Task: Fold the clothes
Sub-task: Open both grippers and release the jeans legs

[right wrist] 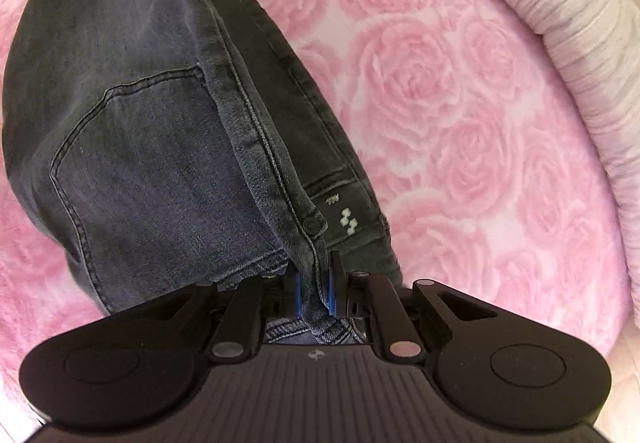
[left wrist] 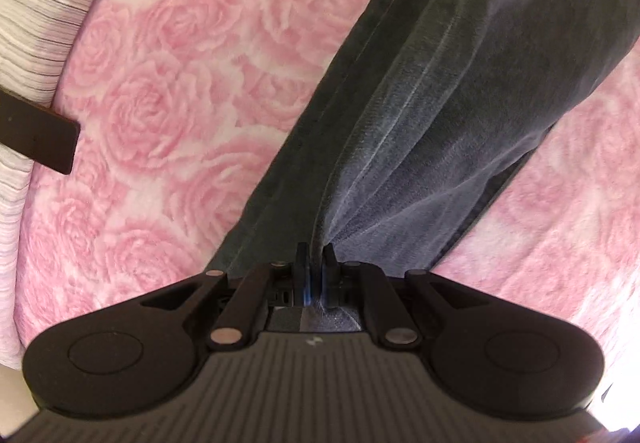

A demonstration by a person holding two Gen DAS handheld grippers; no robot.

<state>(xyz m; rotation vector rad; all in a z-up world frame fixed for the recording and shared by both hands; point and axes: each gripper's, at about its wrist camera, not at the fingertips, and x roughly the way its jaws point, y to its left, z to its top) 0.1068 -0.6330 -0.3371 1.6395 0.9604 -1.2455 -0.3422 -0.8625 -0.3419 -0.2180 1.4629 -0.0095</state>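
Observation:
A pair of dark grey jeans hangs over a pink rose-patterned blanket. My left gripper is shut on the leg end of the jeans, with the cloth pinched between its fingers. In the right wrist view the jeans show a back pocket and a waistband button. My right gripper is shut on the waistband edge of the jeans, just below the button. The jeans stretch away from both grippers, lifted off the blanket.
A white ribbed cushion edge borders the blanket at the left, with a dark brown strap across it. The same ribbed edge curves along the right in the right wrist view.

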